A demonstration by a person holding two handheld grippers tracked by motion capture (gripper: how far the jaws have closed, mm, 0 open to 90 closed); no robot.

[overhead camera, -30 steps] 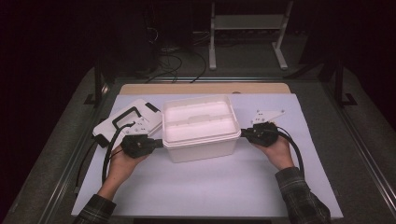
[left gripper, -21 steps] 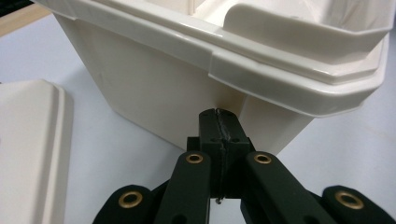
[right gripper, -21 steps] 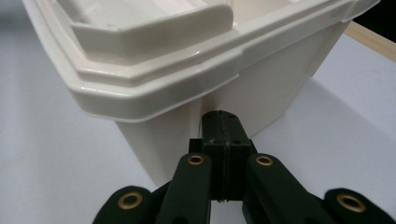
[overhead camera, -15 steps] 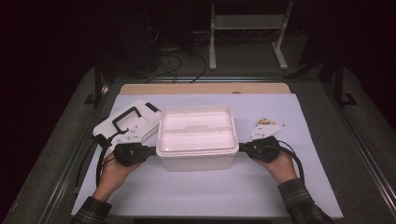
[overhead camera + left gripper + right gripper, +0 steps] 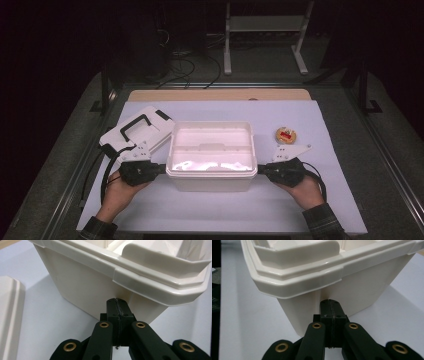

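Note:
An open white plastic box (image 5: 211, 150) with an inner tray sits at the middle of the white sheet. My left gripper (image 5: 161, 170) is at its left end and my right gripper (image 5: 262, 171) at its right end. In the left gripper view the gripper (image 5: 117, 302) is shut with nothing between its jaws, its tip against the box wall (image 5: 82, 287) just under the rim. The right gripper view has the same: the shut gripper (image 5: 331, 303) touches the wall (image 5: 362, 287) below the rim. I cannot tell whether the box is lifted off the sheet.
The box's white lid (image 5: 137, 131) with a black handle lies to the left, close to my left hand. A small round tan object (image 5: 286, 135) with a red centre lies to the right of the box. A wooden board (image 5: 220, 95) borders the sheet (image 5: 200, 210) at the back.
The box and both grippers have moved together toward the person's edge of the table. The round tan object, earlier behind the right gripper, now shows apart from it.

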